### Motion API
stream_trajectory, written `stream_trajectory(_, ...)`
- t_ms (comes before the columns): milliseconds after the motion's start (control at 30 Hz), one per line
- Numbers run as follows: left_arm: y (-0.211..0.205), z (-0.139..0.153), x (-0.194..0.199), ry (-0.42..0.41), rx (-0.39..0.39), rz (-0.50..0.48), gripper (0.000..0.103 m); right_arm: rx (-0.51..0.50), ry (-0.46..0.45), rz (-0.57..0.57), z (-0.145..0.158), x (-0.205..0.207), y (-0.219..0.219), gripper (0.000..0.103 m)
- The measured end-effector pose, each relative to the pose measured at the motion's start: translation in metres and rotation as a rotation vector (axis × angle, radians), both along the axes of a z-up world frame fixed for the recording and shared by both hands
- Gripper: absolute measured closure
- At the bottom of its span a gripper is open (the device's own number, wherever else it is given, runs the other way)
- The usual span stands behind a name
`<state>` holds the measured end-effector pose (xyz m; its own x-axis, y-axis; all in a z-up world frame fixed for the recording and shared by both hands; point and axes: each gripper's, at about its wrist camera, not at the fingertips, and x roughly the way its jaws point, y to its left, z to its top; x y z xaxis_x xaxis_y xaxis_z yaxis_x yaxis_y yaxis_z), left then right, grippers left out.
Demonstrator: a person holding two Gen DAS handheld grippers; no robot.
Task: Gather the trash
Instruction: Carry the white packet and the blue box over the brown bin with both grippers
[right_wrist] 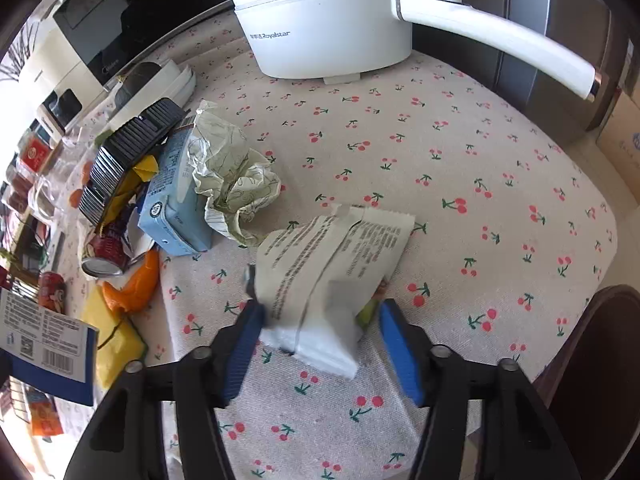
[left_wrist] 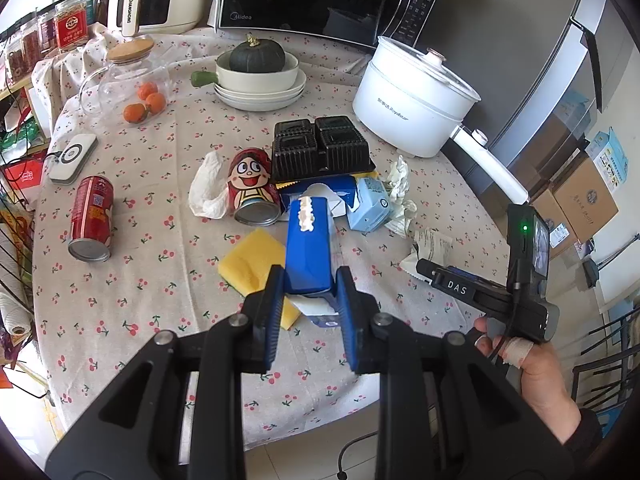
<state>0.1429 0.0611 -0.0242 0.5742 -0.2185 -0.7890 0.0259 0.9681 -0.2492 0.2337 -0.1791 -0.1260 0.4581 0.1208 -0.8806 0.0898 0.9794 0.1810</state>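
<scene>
Left gripper [left_wrist: 308,280]: fingers [left_wrist: 269,312] narrow, clamped on the near end of a blue tissue box [left_wrist: 308,244], which is held above the counter [left_wrist: 132,312] and sticks out forward past the fingertips. Yellow sponge [left_wrist: 248,264] lies under and left of those fingers. Ahead of the box tip: cartoon-face can [left_wrist: 254,188] on its side, white crumpled napkin [left_wrist: 208,188] left of it, black plastic tray [left_wrist: 320,144] beyond, light-blue carton [left_wrist: 370,204] to the right. Red can [left_wrist: 92,218] on its side, far left of the fingers.

Right gripper [right_wrist: 320,334]: fingers about half apart, not gripping. A printed receipt [right_wrist: 340,244] with a white folded packet [right_wrist: 320,340] lies between them; the left pad sits just at the paper's edge, the right pad is clear of it, and the paper is motion-blurred. Crumpled green-printed paper [right_wrist: 232,176] lies ahead and left of these fingers, beside the light-blue carton. Orange peel [right_wrist: 136,288] left of the fingers. White electric pot [right_wrist: 328,28] far ahead. In the left view, a hand [left_wrist: 532,368] holds the right gripper's handle.
</scene>
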Motion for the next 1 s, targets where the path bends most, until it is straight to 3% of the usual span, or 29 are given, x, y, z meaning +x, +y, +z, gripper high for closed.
stream_trajectory(33, -0.001, 0.0, 0.0, 0.0, 0.002, -0.002, 0.075, -0.008, -0.005, 0.012, 0.0, 0.0, 0.001, 0.05)
stream_trajectory(100, -0.003, 0.001, 0.0, -0.002, 0.003, -0.007, 0.075, -0.009, -0.014, 0.038, 0.003, -0.003, 0.002, 0.063)
stream_trajectory(200, -0.007, 0.003, 0.0, -0.008, -0.001, -0.016, 0.075, -0.024, -0.023, 0.07, 0.012, -0.009, 0.001, 0.071)
stream_trajectory(600, -0.055, 0.011, -0.009, -0.029, -0.04, -0.123, 0.075, 0.023, -0.085, 0.065, 0.067, -0.065, -0.051, 0.073)
stream_trajectory(1000, -0.176, -0.002, -0.027, -0.009, -0.081, -0.392, 0.075, -0.006, -0.108, -0.039, 0.084, -0.15, -0.148, 0.072)
